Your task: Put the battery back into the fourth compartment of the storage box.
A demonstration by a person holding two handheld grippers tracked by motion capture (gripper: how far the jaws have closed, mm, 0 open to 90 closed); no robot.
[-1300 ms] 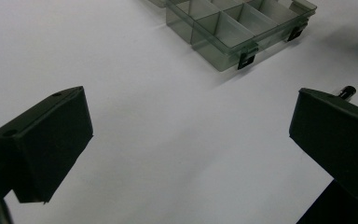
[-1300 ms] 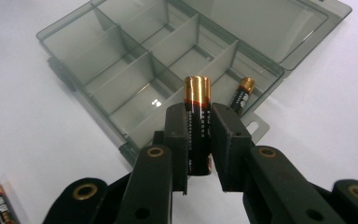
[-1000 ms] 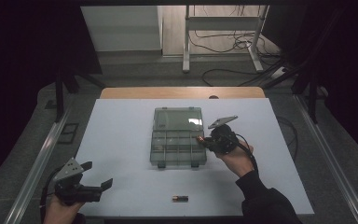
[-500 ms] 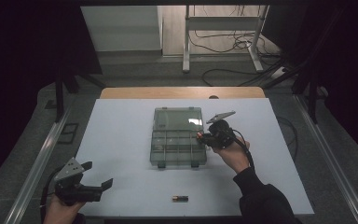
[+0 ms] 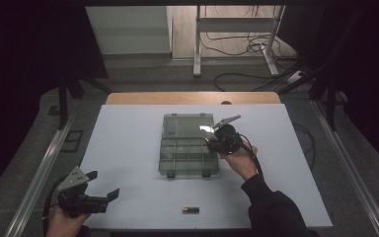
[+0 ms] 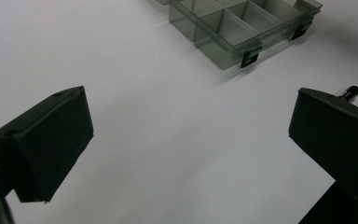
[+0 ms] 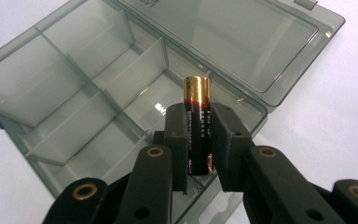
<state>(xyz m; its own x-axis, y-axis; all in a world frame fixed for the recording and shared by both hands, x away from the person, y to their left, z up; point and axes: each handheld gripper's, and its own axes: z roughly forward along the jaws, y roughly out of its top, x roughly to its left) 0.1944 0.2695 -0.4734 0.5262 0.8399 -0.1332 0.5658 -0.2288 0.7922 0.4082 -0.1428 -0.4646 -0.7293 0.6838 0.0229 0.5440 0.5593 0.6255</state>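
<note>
My right gripper (image 7: pixel 198 140) is pinching a battery (image 7: pixel 197 126) between its two black jaws, gold cap pointing away from my hand, the pads pressed flat on its black body. In the high view this gripper (image 5: pixel 216 143) hovers over the right edge of a clear, smoky organiser box (image 5: pixel 187 158) in the middle of the white table (image 5: pixel 128 148). The box lies open, its lid (image 7: pixel 242 42) folded flat on the far side, and its tray is split by thin dividers into several compartments; as far as I can see, they are bare. The battery hangs above a compartment near the hinge. To set it down well, I judge I should lower it until it nearly touches the floor of one compartment, keep it off the divider walls, and tip it level so it does not bounce or roll when I let go. My left gripper (image 5: pixel 96 197) rests low at the near left corner of the table, jaws spread wide and holding nothing. A second battery (image 5: pixel 191 210) lies on the table near the front edge, well apart from the box.
</note>
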